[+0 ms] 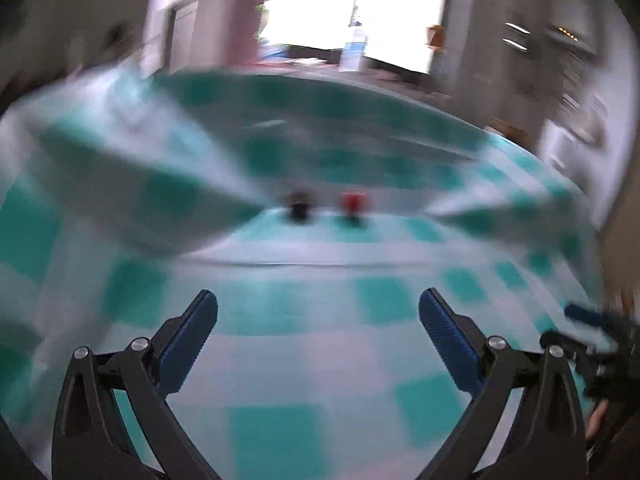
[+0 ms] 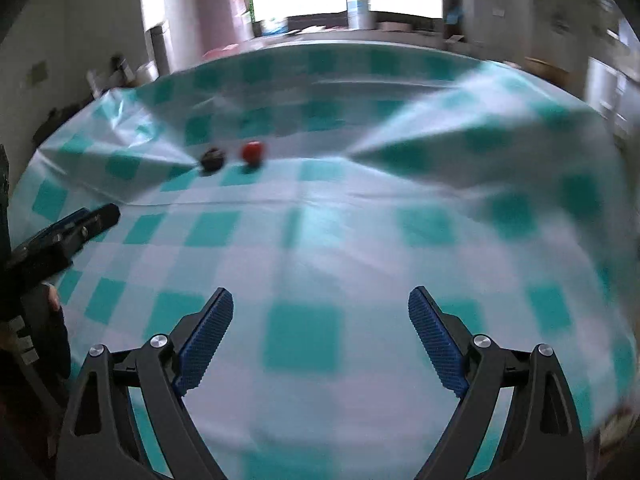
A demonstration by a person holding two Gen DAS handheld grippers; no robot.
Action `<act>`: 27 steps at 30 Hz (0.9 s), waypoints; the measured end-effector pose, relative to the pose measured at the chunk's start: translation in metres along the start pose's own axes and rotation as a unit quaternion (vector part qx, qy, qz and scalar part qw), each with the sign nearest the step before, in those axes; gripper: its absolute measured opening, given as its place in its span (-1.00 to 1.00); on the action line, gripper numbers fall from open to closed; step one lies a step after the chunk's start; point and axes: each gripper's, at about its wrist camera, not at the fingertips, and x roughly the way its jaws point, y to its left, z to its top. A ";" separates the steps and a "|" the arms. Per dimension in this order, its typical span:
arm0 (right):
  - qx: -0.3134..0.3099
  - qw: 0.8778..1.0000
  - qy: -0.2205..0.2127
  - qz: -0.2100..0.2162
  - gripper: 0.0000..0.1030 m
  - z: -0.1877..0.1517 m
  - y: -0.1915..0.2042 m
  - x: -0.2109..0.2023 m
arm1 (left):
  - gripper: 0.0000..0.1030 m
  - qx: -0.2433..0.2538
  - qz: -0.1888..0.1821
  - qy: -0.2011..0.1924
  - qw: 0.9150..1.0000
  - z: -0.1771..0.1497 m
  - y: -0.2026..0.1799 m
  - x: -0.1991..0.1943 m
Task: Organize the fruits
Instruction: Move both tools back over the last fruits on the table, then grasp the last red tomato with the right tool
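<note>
A small dark fruit (image 1: pixel 299 204) and a small red fruit (image 1: pixel 353 203) lie side by side on the teal-and-white checked tablecloth (image 1: pixel 312 364), far ahead of my left gripper (image 1: pixel 318 320), which is open and empty above the cloth. In the right wrist view the dark fruit (image 2: pixel 213 159) and the red fruit (image 2: pixel 252 152) lie far ahead and to the left of my right gripper (image 2: pixel 321 316), also open and empty. The left gripper (image 2: pixel 86 220) shows at the left edge there. The right gripper (image 1: pixel 588 320) shows at the right edge of the left view. Both views are motion-blurred.
The tablecloth (image 2: pixel 360 240) has raised folds on the left (image 2: pixel 132 140) and the right (image 2: pixel 460 128) of the fruits. Beyond the table's far edge are a bright window, a bottle (image 2: pixel 358 4) and pink boxes (image 2: pixel 224 12).
</note>
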 end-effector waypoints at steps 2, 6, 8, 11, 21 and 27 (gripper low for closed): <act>-0.008 1.000 0.015 0.022 0.69 0.021 0.019 0.031 | 0.96 -0.062 0.019 0.005 0.998 0.003 0.038 0.005; 0.022 0.998 0.040 0.034 0.69 0.063 0.040 0.096 | 0.96 -0.158 0.016 0.012 0.987 -0.001 0.086 0.006; 0.031 0.998 0.041 0.024 0.68 0.084 0.047 0.122 | 0.96 -0.175 0.020 0.008 0.984 -0.003 0.091 0.003; 0.053 0.997 0.046 0.020 0.67 0.114 0.056 0.161 | 0.96 -0.175 0.015 0.012 0.984 -0.004 0.090 0.004; 0.075 0.994 0.072 -0.018 0.27 0.157 0.081 0.234 | 0.96 -0.168 0.024 0.010 0.985 -0.008 0.086 0.008; 0.043 0.996 0.069 -0.043 -0.32 0.156 0.088 0.233 | 0.96 -0.160 0.025 0.010 0.987 -0.009 0.083 0.008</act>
